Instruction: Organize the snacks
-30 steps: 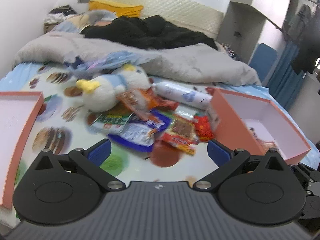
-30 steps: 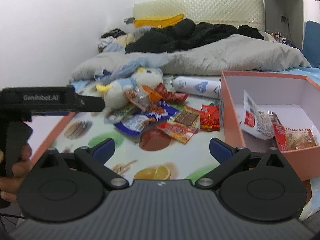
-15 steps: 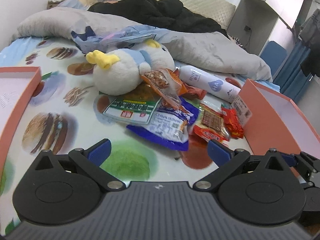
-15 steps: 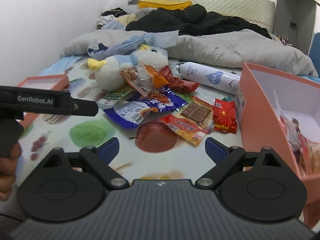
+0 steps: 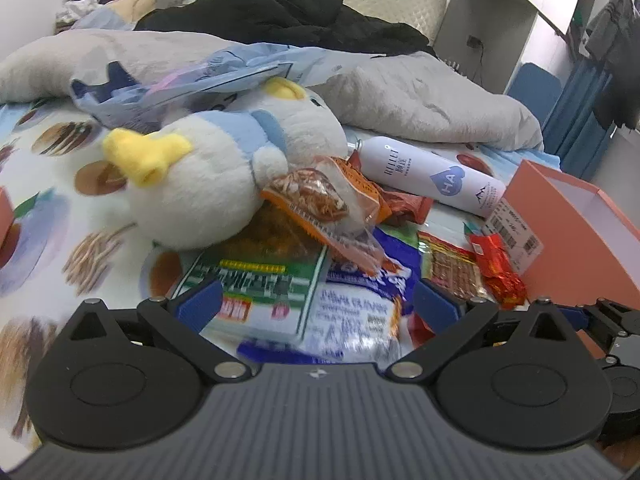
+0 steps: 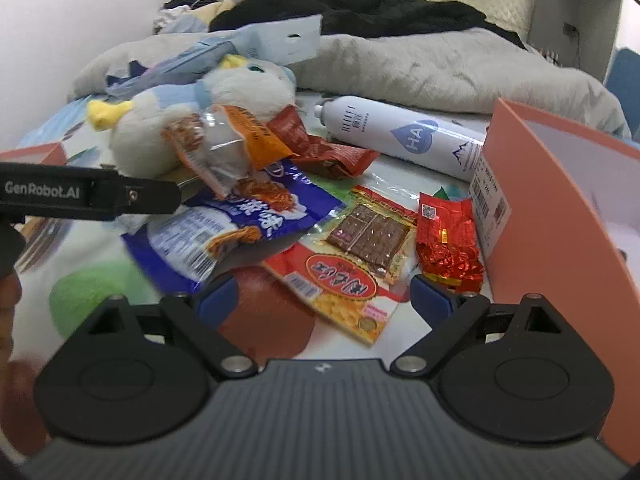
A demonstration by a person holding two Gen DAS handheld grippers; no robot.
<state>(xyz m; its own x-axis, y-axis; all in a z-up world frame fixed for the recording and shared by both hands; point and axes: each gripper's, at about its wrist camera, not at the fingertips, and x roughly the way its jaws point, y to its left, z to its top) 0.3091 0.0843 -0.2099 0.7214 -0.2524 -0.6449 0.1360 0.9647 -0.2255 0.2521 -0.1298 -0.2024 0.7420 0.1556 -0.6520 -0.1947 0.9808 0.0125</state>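
Observation:
A pile of snack packets lies on the printed bedsheet. My left gripper (image 5: 318,304) is open low over a green-and-white packet (image 5: 256,292) and a blue packet (image 5: 352,312). An orange-and-clear packet (image 5: 320,200) leans on a plush duck (image 5: 200,184). My right gripper (image 6: 324,296) is open just above a red-and-yellow packet (image 6: 352,264), with a red foil packet (image 6: 446,236) to its right and the blue packet (image 6: 224,224) to its left. Neither gripper holds anything. The left gripper's black body (image 6: 88,196) shows at the left edge of the right wrist view.
An open orange box (image 6: 560,216) stands at the right, its labelled wall beside the red foil packet. A white spray bottle (image 6: 404,136) lies behind the pile. A dark red wrapper (image 6: 328,152) lies by the plush. Grey duvet (image 5: 420,92) and black clothes fill the back.
Both grippers have come forward and down toward the snack pile, which now looms large. The right gripper's jaws narrowed slightly. The packets have not moved.

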